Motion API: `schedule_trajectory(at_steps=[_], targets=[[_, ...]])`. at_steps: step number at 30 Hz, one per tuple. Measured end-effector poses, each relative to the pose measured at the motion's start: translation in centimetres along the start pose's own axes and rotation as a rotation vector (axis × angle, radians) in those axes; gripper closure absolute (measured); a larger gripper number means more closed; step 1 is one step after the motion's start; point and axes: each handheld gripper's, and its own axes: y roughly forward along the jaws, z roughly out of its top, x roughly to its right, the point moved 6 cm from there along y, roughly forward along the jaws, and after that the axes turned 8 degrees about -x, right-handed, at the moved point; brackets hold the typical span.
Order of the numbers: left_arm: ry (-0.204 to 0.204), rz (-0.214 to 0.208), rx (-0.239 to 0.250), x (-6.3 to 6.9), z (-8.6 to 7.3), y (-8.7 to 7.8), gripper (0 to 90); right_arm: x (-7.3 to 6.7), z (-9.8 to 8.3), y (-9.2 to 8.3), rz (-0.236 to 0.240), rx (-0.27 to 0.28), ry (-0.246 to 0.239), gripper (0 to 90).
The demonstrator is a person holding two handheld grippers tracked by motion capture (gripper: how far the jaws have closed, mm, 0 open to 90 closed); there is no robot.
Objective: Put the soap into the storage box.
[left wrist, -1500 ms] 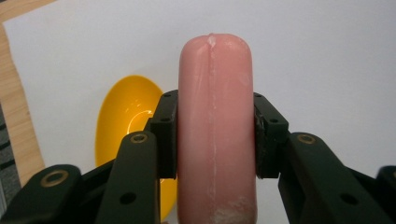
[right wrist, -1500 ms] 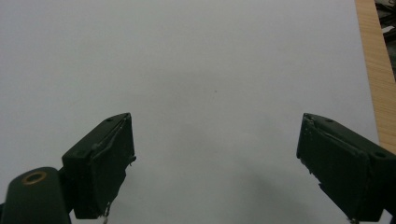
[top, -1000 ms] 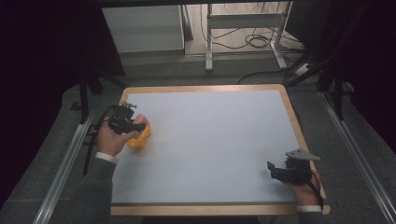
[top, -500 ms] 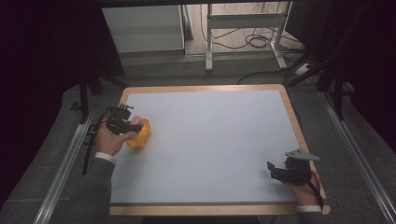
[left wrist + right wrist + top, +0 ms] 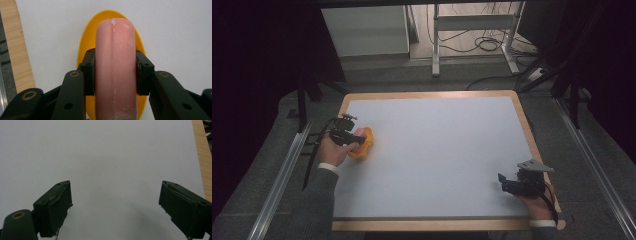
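Nearest, the right gripper [image 5: 507, 184] rests with jaws wide apart over bare matte white board [image 5: 442, 150]. Farther left, the left gripper [image 5: 354, 138] clamps a smooth pink sausage [image 5: 115, 67], rounded tip above a glossy yellow oval dish [image 5: 82, 47].

The table [image 5: 452, 150] carries one pink sausage-shaped piece [image 5: 115, 67] and one yellow oval dish [image 5: 110, 17], and two claws, one left [image 5: 353, 137] and one right [image 5: 507, 184], are over it.
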Motion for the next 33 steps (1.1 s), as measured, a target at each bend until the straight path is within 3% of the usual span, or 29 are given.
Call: schedule_trajectory(at_steps=[10, 13, 15, 16, 17, 19, 20, 25, 29, 33], targets=[[0.003, -0.009, -0.018, 0.2, -0.1, 0.8, 60.0, 0.0, 0.0, 0.0, 0.001, -0.002, -0.002, 11.1], [-0.008, -0.022, 0.039, 0.2, 0.2, -0.1, 56.8, 0.0, 0.0, 0.0, -0.001, 0.0, 0.0, 11.0], [-0.008, -0.023, 0.049, 0.2, 0.3, -0.4, 48.0, 0.0, 0.0, 0.0, -0.001, -0.001, 0.002, 11.1], [-0.005, -0.023, 0.063, 0.2, 0.4, -0.9, 48.0, 0.0, 0.0, 0.0, -0.001, -0.001, 0.002, 11.1], [-0.004, -0.027, 0.096, 0.3, 0.5, -1.7, 40.0, 0.0, 0.0, 0.0, 0.0, -0.001, -0.003, 11.0], [-0.003, -0.033, 0.111, 0.3, 0.5, -2.1, 34.4, 0.0, 0.0, 0.0, 0.0, 0.0, -0.004, 11.1], [0.01, -0.046, 0.148, 0.6, 0.4, -3.0, 31.8, -0.1, 0.0, 0.0, -0.001, 0.002, -0.005, 11.1], [0.041, -0.102, 0.219, 1.7, -0.3, -4.4, 27.2, -0.1, 0.0, 0.1, 0.001, -0.001, -0.005, 11.1], [0.074, -0.115, 0.237, 2.6, -0.9, -4.9, 26.4, -0.2, 0.0, 0.0, -0.003, 0.003, -0.008, 11.1], [0.126, -0.148, 0.263, 4.3, -1.9, -5.7, 26.3, -0.2, 0.2, -0.2, -0.006, 0.015, -0.01, 11.1]])
